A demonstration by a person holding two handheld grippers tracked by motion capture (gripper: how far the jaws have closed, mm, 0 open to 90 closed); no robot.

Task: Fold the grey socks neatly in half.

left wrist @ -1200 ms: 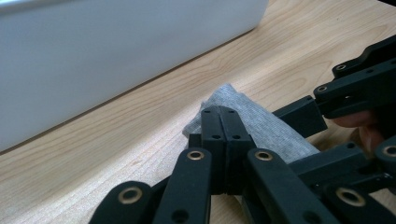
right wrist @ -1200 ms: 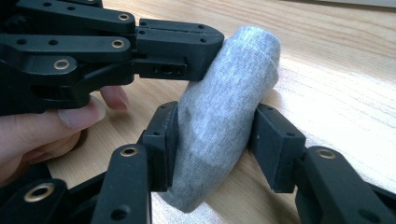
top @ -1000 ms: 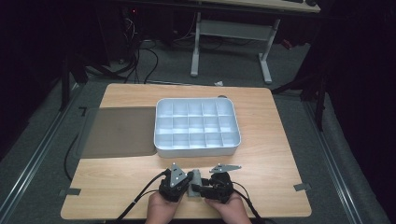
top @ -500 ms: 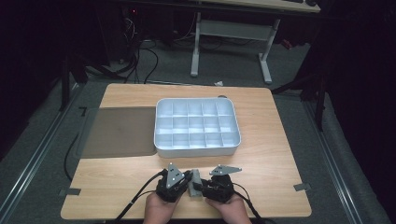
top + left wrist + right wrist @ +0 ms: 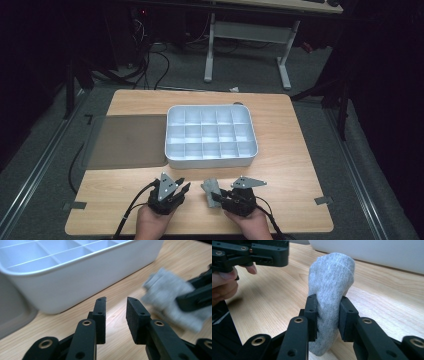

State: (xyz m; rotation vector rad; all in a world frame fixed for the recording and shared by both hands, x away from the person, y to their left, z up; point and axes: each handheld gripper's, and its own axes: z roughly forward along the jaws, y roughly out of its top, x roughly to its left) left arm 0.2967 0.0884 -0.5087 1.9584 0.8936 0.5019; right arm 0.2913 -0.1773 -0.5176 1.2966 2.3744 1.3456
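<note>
My tongs work over a pale wooden table [image 5: 295, 150] lit from above, while the room around it lies dark. Ahead of them, past the table's far edge, stands a white-legged desk [image 5: 245, 35] on grey carpet [image 5: 320, 85]. Black cables [image 5: 150, 60] trail over the floor ahead and to the left. A metal rail [image 5: 40, 165] runs along the floor on the left, another [image 5: 360, 175] on the right. Grey tape [image 5: 323, 200] marks the near corners.
</note>
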